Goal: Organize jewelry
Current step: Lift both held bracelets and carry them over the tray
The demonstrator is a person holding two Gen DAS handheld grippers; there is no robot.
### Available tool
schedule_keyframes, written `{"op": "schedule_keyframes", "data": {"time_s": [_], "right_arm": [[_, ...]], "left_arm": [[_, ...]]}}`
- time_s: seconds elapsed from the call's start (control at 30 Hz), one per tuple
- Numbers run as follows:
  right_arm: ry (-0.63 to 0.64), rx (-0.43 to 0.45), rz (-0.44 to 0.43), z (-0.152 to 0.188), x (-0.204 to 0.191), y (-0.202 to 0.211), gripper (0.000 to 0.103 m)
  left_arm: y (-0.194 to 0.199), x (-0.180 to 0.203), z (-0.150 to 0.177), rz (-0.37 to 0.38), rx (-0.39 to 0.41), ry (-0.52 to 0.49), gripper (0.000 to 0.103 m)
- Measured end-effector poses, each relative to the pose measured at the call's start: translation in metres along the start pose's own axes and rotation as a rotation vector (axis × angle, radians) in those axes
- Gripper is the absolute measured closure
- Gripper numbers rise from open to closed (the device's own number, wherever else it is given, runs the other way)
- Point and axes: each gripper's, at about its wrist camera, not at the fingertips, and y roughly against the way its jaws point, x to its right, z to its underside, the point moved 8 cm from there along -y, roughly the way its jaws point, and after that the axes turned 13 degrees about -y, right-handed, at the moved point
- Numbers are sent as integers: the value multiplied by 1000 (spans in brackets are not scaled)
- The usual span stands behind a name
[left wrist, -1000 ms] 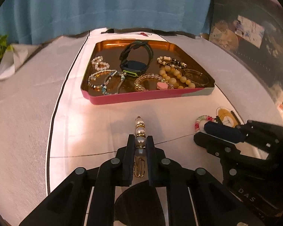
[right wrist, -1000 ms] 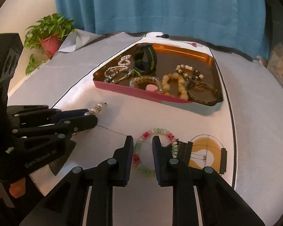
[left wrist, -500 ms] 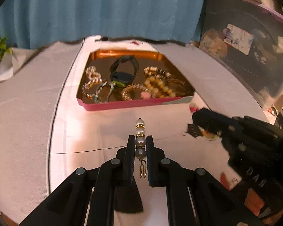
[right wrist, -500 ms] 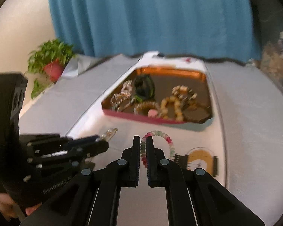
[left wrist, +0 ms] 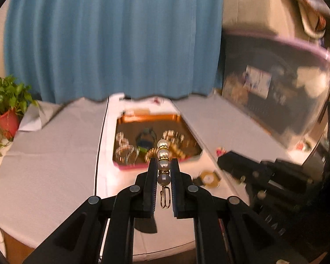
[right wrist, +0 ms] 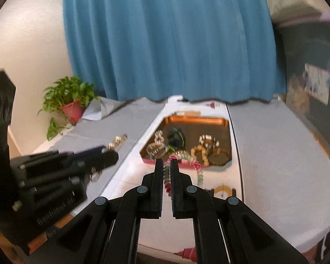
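Observation:
My left gripper (left wrist: 163, 162) is shut on a pearl hair clip (left wrist: 163, 155) and holds it in the air above the table; it also shows in the right wrist view (right wrist: 117, 140). My right gripper (right wrist: 167, 163) is shut on a pink and green beaded bracelet (right wrist: 195, 165) that hangs from the fingers above the table. The jewelry tray (right wrist: 192, 120), copper inside with a pink front wall, lies ahead in both views (left wrist: 150, 117) and holds several bracelets and a black watch (right wrist: 175, 136).
A yellow and black card (right wrist: 222, 189) lies on the white mat (right wrist: 132, 171) in front of the tray; it also shows in the left wrist view (left wrist: 209, 178). A potted plant (right wrist: 70, 101) stands at the far left. A blue curtain (right wrist: 165, 37) hangs behind the table.
Both grippers have risen off the table and pulled back from the tray. The right gripper closed on the beaded bracelet and lifted it off the mat. The left keeps the pearl clip.

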Motion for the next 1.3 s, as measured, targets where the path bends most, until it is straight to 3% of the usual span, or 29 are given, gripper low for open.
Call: {"op": "schedule_keyframes", "data": {"time_s": [0.23,0.43,0.7,0.87,1.2,1.3], "right_arm": [[78,109,-31,-41,-36,43,97],[101,160,-48,-67,-48,49,97],[101,158,-32,-86,-32,12,97],[84,145,-32,-98,-14,-19,97],[102,144,-35,-117,7,-84,97],[123,146,-31,-120,12,-102,97]], "left_arm": [[38,1,-45,-19,112,-51,94],[27,-8,-58,-20,130,-54,94],[-19,-45,-50,-38,82,-19,94],[-39,-70,-59,-50,99,10,94],[-102,-94,-61,-10,82,89,94],[-127,-98,-59,41,62,102,94]]}}
